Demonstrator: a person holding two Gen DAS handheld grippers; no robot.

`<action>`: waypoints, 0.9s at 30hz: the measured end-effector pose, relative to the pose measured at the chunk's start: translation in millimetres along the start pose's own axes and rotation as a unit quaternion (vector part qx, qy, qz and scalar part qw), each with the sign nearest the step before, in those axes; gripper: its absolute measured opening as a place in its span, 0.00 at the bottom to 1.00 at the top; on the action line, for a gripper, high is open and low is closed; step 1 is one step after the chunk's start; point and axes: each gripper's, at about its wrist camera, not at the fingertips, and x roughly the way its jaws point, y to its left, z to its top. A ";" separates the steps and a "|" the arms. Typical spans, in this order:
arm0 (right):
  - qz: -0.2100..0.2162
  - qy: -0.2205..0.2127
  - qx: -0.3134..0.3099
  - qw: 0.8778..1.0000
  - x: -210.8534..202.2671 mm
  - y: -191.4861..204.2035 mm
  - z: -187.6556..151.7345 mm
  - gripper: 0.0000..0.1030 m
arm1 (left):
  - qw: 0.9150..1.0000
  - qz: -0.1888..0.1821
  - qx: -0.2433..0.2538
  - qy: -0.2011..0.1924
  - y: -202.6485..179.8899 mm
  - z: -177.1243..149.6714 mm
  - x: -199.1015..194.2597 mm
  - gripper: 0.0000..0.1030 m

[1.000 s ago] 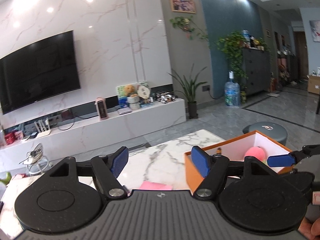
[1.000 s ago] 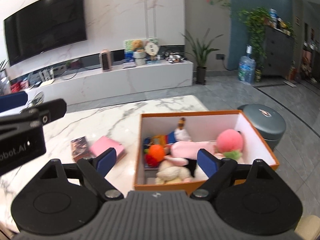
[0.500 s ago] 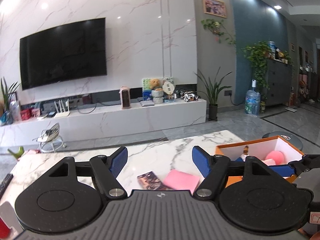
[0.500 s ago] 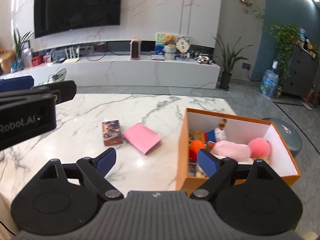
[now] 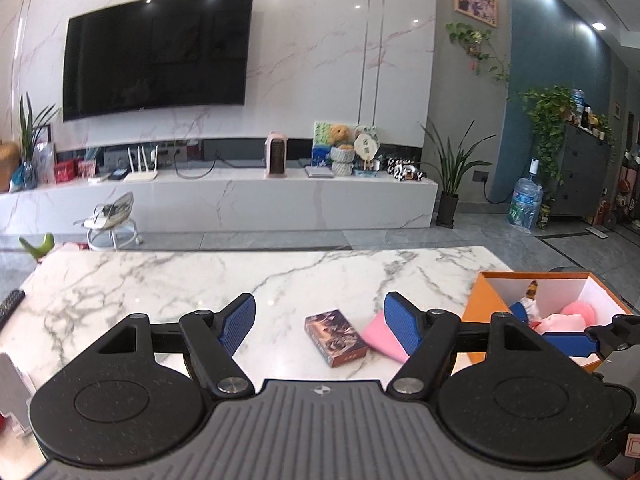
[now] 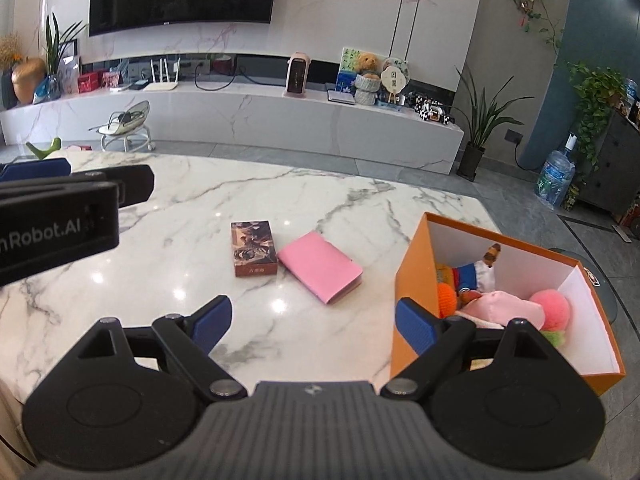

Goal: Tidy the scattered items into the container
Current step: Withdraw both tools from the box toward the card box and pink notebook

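Observation:
A brown card box (image 6: 253, 247) and a pink notepad (image 6: 320, 265) lie side by side on the marble table (image 6: 192, 216). To their right stands the orange box (image 6: 412, 276), filled with plush toys (image 6: 508, 304). My right gripper (image 6: 314, 320) hovers open above the table, nearer to me than the notepad, with nothing between its fingers. My left gripper (image 5: 320, 322) is open too and empty; past its fingers I see the card box (image 5: 335, 337), the notepad (image 5: 380, 340) and the orange box (image 5: 484, 300).
The left gripper's body (image 6: 60, 216) fills the left edge of the right wrist view. A dark remote (image 5: 9, 307) lies at the table's left edge. A white TV bench (image 5: 224, 204) stands beyond the table, a grey stool (image 6: 612, 304) behind the orange box.
Both grippers have swung left and rolled level. The card box and notepad have come into the middle of both views, and the orange box has shifted to the right.

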 end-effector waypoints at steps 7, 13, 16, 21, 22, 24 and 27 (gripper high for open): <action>0.000 0.025 -0.008 1.000 28.1 12.3 2.4 0.88 | 0.999 0.003 -0.017 0.029 20.6 -8.9 20.6 0.82; 0.007 0.049 -0.017 0.999 58.1 24.6 4.8 0.88 | 0.998 0.009 -0.028 0.059 31.4 -16.1 43.3 0.82; 0.011 0.060 -0.021 0.998 75.4 29.6 7.0 0.88 | 0.997 0.012 -0.031 0.072 36.2 -18.9 56.4 0.82; 0.013 0.077 -0.018 0.997 108.0 32.5 9.6 0.88 | 0.995 0.008 -0.026 0.096 39.2 -24.0 83.6 0.82; 0.013 0.081 -0.017 0.997 114.9 32.5 10.0 0.88 | 0.995 0.007 -0.025 0.100 38.9 -25.2 89.2 0.82; 0.011 0.085 -0.011 0.996 127.3 30.5 11.4 0.88 | 0.994 0.003 -0.021 0.109 38.1 -28.5 100.5 0.82; 0.007 0.089 -0.001 0.996 146.0 26.2 14.1 0.88 | 0.993 -0.001 -0.016 0.118 36.2 -34.0 117.9 0.82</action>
